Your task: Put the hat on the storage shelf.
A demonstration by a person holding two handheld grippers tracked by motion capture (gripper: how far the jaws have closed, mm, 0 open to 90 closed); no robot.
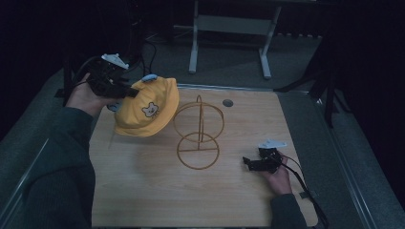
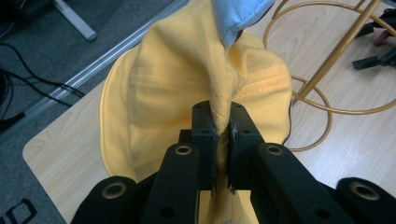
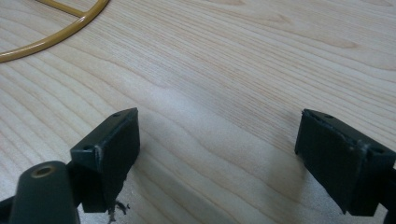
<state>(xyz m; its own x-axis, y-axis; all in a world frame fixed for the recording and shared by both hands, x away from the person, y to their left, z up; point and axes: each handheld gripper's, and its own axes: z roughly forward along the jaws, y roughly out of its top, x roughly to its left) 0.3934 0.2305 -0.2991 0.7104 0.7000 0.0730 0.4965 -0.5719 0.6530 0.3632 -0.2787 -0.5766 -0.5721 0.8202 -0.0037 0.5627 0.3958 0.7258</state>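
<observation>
Black jaws of the left gripper (image 2: 223,140) sit closest in the left gripper view, clenched on a pinched fold of the yellow bucket hat (image 2: 187,88). Fabric runs up between the pads; a pale blue fabric piece (image 2: 240,16) shows above the fold.

Landmark: gold wire hat stand (image 1: 198,133), upright near the middle of the table (image 1: 143,191).

- Hat (image 1: 148,107) is in the air just left of the stand, its brim close to the upper ring; can't tell if they touch. Bear face patch (image 1: 150,109) faces the high camera.
- Left gripper (image 1: 125,91) is left of the stand, beyond the hat, gripping it at the top edge. Left hand (image 1: 86,98) wraps the gripper body.
- Right gripper (image 1: 246,162) is right of the stand's base ring, well apart from the hat, low over the table. Right hand (image 1: 277,179) holds it.
- Right gripper view: jaws of the right gripper (image 3: 217,149) are released, spread wide, with bare wood grain between them. An arc of the stand's base ring (image 3: 51,32) shows top left, apart from the jaws.
- Round grommet (image 1: 228,102) is in the table behind the stand.
</observation>
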